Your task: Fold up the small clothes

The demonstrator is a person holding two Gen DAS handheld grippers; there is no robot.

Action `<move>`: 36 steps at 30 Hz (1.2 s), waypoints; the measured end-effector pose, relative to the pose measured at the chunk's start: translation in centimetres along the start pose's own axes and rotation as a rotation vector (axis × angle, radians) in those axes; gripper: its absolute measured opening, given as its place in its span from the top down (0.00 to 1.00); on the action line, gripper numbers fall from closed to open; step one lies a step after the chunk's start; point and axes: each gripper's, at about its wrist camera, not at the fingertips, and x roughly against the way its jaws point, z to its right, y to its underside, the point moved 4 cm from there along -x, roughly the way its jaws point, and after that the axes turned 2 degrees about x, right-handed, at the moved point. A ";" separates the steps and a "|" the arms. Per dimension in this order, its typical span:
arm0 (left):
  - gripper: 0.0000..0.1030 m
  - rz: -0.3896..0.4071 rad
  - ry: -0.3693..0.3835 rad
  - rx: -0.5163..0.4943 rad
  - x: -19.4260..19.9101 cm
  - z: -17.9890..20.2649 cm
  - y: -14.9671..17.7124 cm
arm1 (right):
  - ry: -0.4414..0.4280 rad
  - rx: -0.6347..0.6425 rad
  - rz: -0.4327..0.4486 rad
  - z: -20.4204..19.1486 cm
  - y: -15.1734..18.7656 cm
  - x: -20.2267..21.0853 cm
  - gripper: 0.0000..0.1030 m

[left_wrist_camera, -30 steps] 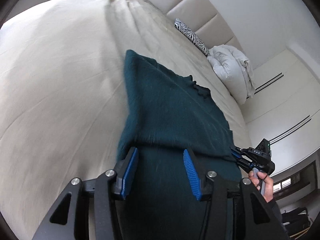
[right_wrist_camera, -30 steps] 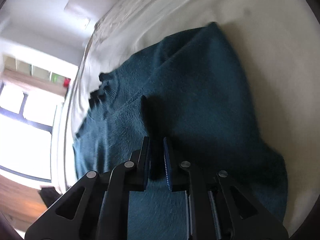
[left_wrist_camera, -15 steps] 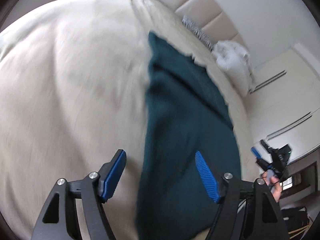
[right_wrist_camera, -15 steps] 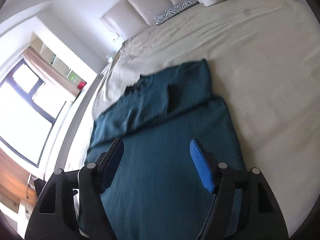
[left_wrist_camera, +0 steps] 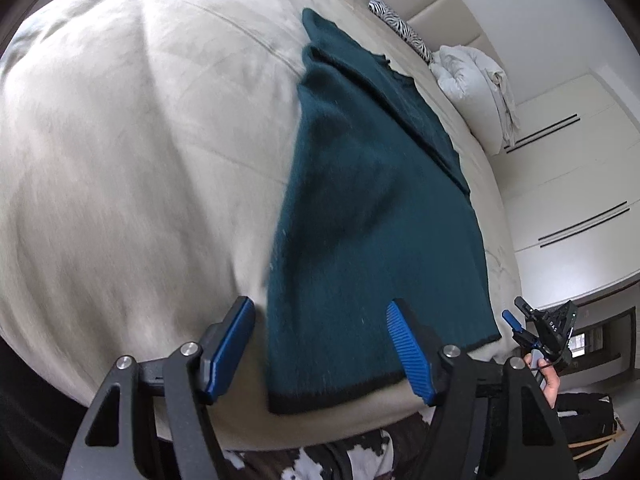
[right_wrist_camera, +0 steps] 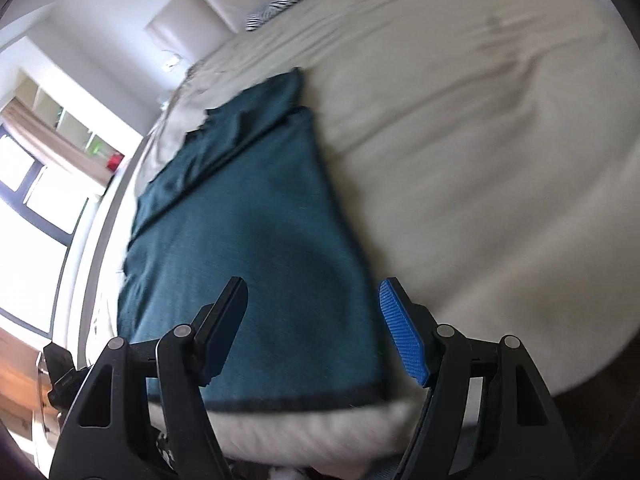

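A dark teal knitted garment [left_wrist_camera: 372, 216] lies flat on the cream bed, folded lengthwise, its dark hem near the bed's front edge. It also shows in the right wrist view [right_wrist_camera: 248, 248]. My left gripper [left_wrist_camera: 320, 348] is open and empty, held above the hem's left corner. My right gripper [right_wrist_camera: 316, 328] is open and empty, above the hem's right side; it also appears at the right of the left wrist view [left_wrist_camera: 540, 332].
The cream bed [left_wrist_camera: 120, 160] fills both views, with its front edge [right_wrist_camera: 304, 428] just below the hem. A zebra-print pillow [left_wrist_camera: 400, 36] and a white duvet [left_wrist_camera: 476, 76] lie by the padded headboard. Windows [right_wrist_camera: 36, 208] are on the left of the right wrist view.
Both grippers opened and let go of the garment, then drew back towards the bed's front edge. The garment now lies flat, folded.
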 end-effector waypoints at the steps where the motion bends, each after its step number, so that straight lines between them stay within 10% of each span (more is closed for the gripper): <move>1: 0.32 -0.003 -0.004 -0.003 -0.1 0.1 0.1 | 0.017 -0.010 -0.002 0.8 0.2 0.3 0.34; 17: 0.44 -0.057 -0.037 -0.026 -0.5 0.4 1.4 | -0.080 -0.108 -0.239 2.2 2.4 -2.6 0.38; 22: 0.91 -0.072 -0.035 0.004 -0.5 -0.7 2.0 | -0.136 -0.188 -0.271 3.1 2.7 -3.4 0.66; 27: 0.93 -0.066 0.000 0.028 -0.2 -1.1 2.4 | -0.179 -0.251 -0.278 4.4 3.2 -3.3 0.91; 36: 0.94 -0.015 0.101 0.050 2.2 0.2 1.0 | -0.208 -0.208 -0.194 2.5 2.7 -1.3 0.94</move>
